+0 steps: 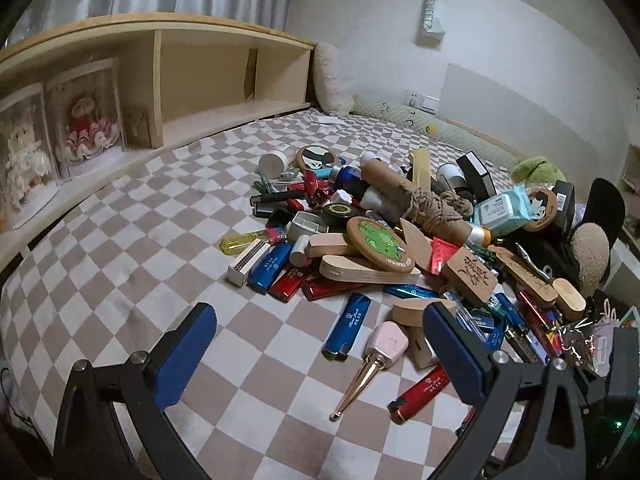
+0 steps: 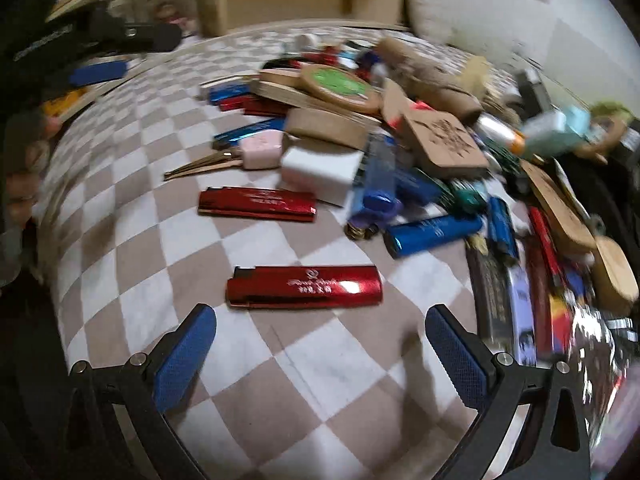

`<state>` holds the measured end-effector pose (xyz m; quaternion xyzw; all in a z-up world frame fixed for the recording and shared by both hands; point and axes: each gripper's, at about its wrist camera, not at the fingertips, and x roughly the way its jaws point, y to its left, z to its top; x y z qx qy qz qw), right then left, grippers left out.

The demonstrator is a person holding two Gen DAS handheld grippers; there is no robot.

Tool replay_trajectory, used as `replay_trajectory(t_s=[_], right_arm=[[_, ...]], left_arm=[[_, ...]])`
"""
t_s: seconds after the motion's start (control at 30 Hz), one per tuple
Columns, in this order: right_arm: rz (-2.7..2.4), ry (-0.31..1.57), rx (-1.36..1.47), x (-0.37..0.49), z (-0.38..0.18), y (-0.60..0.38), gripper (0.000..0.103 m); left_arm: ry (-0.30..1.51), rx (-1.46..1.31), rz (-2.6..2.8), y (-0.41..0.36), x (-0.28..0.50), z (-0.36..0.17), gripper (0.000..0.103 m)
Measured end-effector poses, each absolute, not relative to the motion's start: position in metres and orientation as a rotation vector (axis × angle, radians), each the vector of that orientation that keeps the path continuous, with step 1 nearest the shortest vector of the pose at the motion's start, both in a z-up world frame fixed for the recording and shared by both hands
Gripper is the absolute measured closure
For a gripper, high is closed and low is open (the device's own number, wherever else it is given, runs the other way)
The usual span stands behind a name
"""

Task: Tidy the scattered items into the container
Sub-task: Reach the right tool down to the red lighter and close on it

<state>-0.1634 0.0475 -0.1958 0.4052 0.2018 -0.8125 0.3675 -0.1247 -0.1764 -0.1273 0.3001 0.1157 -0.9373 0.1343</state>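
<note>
A heap of small items (image 1: 384, 232) lies on a checkered cover: red and blue lighters, wooden blocks, a round green coaster (image 1: 380, 244), a rope-wrapped cardboard tube (image 1: 416, 200). My left gripper (image 1: 320, 320) is open and empty above the cover, with a blue lighter (image 1: 347, 326) and a pink bottle with a gold cap (image 1: 376, 360) lying past its fingertips. My right gripper (image 2: 320, 320) is open and empty, low over the cover, just short of a red lighter (image 2: 304, 286). A second red lighter (image 2: 256, 204) lies beyond it. No container is clearly in view.
A wooden shelf unit (image 1: 160, 80) with boxed dolls (image 1: 88, 120) runs along the left. A white wall and pillows (image 1: 332, 80) lie at the back. Dark objects and a shiny package (image 2: 592, 340) crowd the right edge. The left gripper shows at upper left in the blurred right wrist view (image 2: 96, 72).
</note>
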Motion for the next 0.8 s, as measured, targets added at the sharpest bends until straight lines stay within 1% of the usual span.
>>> replay_trajectory(t_s=[0.17,0.37,0.43,0.47,0.5,0.53,0.63,0.73,0.8], right_arm=[[-2.006,0.474,1.077,-0.177,-0.201,0.039,0.000],[-1.988,0.500,1.053,-0.174,-0.206,0.030,0.000],[-1.996,0.506,1.044,-0.172,-0.205,0.028,0.008],[-2.000,0.511,1.039,-0.171,-0.205,0.027,0.009],[-2.003,0.516,1.035,-0.170,-0.205,0.026,0.015],[-2.004,0.522,1.031,-0.169,-0.205,0.025,0.020],[-2.019,0.534,1.020,-0.166,-0.203,0.025,0.020],[-2.050,0.515,1.044,-0.164,-0.200,0.033,0.020],[-2.071,0.502,1.062,-0.160,-0.195,0.041,0.020]], left_arm=[[0.324,0.863,-2.739,-0.174,-0.125,-0.127,0.000],[0.252,0.881,-2.763,-0.165,-0.128,-0.131,0.000],[0.238,0.879,-2.775,-0.162,-0.128,-0.131,0.000],[0.231,0.877,-2.782,-0.161,-0.127,-0.131,0.000],[0.224,0.878,-2.791,-0.159,-0.127,-0.131,0.000],[0.220,0.881,-2.799,-0.158,-0.126,-0.131,0.000],[0.271,0.924,-2.809,-0.156,-0.126,-0.134,0.000],[0.395,1.005,-2.802,-0.153,-0.126,-0.141,0.000],[0.447,1.058,-2.780,-0.147,-0.126,-0.148,0.000]])
